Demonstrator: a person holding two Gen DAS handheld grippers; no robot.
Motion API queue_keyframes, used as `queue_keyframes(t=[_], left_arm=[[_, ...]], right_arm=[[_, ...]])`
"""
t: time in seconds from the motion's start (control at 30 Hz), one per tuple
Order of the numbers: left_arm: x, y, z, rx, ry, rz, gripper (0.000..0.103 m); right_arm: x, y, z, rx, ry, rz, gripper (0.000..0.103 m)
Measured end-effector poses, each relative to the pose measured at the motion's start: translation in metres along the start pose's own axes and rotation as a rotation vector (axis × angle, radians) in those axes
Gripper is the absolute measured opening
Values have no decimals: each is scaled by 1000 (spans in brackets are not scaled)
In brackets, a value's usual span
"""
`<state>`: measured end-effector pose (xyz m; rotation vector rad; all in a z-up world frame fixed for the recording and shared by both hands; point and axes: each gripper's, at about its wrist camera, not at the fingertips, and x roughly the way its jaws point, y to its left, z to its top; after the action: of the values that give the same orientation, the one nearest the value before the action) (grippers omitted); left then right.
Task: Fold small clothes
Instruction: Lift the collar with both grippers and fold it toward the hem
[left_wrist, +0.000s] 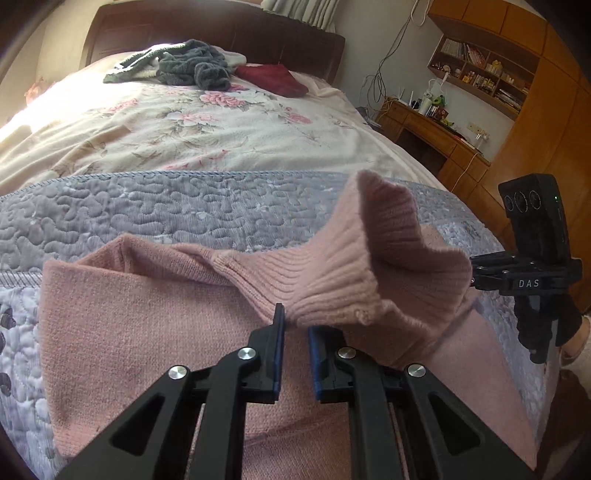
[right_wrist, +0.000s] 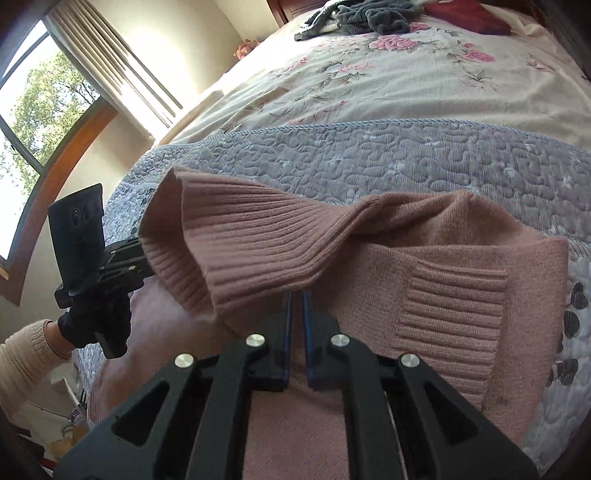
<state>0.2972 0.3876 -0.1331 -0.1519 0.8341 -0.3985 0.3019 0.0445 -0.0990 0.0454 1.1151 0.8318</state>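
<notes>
A pink knitted sweater (left_wrist: 147, 317) lies on the grey-blue quilted bedspread (left_wrist: 166, 210). Its wide ribbed band (left_wrist: 388, 266) is lifted off the bed and hangs stretched between both grippers. My left gripper (left_wrist: 295, 321) is shut on the band's lower edge. In the right wrist view my right gripper (right_wrist: 297, 295) pinches the same ribbed band (right_wrist: 240, 251) from below, its blue pads nearly together. A sleeve with a ribbed cuff (right_wrist: 450, 314) lies folded across the sweater body. Each gripper shows in the other's view, held by a black-gloved hand (right_wrist: 92, 325).
Beyond the quilt lies a floral duvet (left_wrist: 207, 125). A pile of grey clothes (left_wrist: 192, 66) and a dark red garment (left_wrist: 273, 79) lie near the wooden headboard (left_wrist: 221, 29). A desk (left_wrist: 424, 122) and shelves stand to the right, and a window (right_wrist: 37, 92) to the left.
</notes>
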Motion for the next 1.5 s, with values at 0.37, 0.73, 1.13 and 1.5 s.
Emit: queue_keyframes(t=[0.37,0.73,1.13,1.5], left_arm=[[-17,10,-12,-198,63,-97,36],[30,9,-11,-275,183,-115,25],[22,18,-18,-234,192,-89,11],[-1,5,-23,-215,172,38,26]], right_arm=[[7,-5,-20,218,56,125,25],[48,-10,-16,326,114,121,18],[19,-35,-16,339,80,73,7],[10,-14,-27,249,58,-29,16]])
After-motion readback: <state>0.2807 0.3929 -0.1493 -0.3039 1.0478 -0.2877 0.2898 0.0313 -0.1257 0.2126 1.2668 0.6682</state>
